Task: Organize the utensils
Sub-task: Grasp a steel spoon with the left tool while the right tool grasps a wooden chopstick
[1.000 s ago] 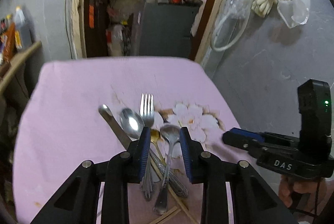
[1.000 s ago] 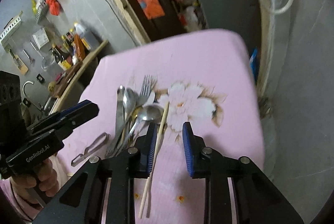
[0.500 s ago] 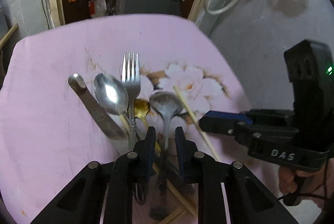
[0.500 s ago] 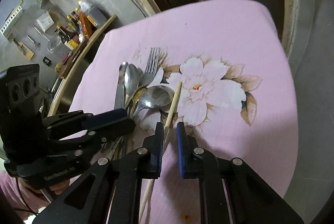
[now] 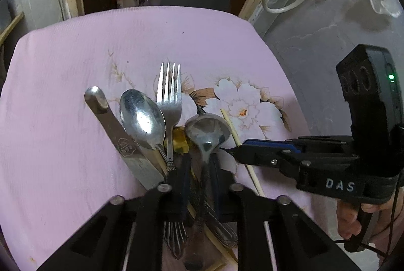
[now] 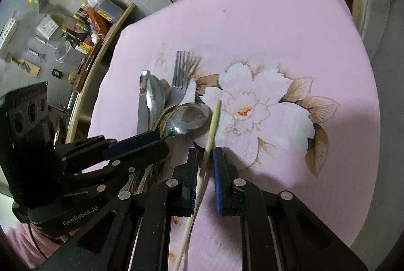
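Cutlery lies heaped on a pink cloth (image 5: 63, 99): knife (image 5: 118, 137), spoon (image 5: 142, 116), fork (image 5: 169, 96), a gold spoon (image 5: 179, 139) half buried, and a second spoon (image 5: 207, 130) rightmost. The left gripper (image 5: 199, 170) is clamped on that second spoon's handle. The right gripper (image 6: 205, 167) straddles a chopstick (image 6: 213, 124) lying just right of the pile; its jaws stand narrowly apart, with a gap showing on the chopstick's right side.

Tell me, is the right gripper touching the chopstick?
Cannot tell. In the right wrist view the chopstick runs between the right gripper fingers, but no contact or gap shows plainly.
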A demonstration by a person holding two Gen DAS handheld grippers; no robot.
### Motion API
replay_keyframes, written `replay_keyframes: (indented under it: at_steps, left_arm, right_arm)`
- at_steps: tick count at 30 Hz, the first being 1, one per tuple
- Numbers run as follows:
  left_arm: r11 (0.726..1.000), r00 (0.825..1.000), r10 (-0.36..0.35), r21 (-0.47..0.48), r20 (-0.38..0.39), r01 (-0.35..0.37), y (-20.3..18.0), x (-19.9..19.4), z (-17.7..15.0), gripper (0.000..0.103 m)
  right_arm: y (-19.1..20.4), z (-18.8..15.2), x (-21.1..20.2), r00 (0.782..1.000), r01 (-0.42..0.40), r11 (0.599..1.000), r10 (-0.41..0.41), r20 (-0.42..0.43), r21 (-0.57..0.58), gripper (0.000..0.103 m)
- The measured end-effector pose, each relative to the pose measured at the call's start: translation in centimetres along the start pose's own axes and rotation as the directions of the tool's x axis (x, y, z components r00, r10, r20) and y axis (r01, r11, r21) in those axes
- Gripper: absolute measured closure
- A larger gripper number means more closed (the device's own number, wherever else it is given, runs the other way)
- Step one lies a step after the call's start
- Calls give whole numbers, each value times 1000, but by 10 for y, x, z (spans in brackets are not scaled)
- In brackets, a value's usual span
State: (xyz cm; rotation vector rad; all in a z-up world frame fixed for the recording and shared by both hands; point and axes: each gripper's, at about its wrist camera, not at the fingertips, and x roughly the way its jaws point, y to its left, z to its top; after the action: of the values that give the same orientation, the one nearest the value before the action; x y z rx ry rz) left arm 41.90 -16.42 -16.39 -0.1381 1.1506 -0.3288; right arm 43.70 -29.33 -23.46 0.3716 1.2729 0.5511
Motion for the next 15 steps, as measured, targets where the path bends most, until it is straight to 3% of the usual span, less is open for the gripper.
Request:
replay_keyframes:
  at_steps: [5, 9, 11, 14, 15]
  left_arm:
    - [1000, 1000, 21, -5, 21, -21, -11, -17, -7, 97]
    - [1000, 996, 14, -25, 90, -11, -18, -54, -13, 97]
    - [1000, 990, 7, -26, 140, -3, -23, -81, -19, 97]
    - [999, 978, -22, -32, 209, 29, -21, -120, -31, 97]
    - [999, 972, -28, -26, 233, 35, -21, -136, -35, 97]
  right_arm:
    - [-2, -13, -2, 1000, -11, 998, 12, -6, 61, 99]
    - [18, -41, -36, 994, -27, 998, 22, 105, 48, 99]
    - [24, -53, -54, 985, -40, 998, 31, 171, 50, 99]
    - [41, -82, -86, 951, -53, 996, 30, 308, 69, 99]
    - [51, -97, -98, 930, -69, 995, 38, 366, 73, 99]
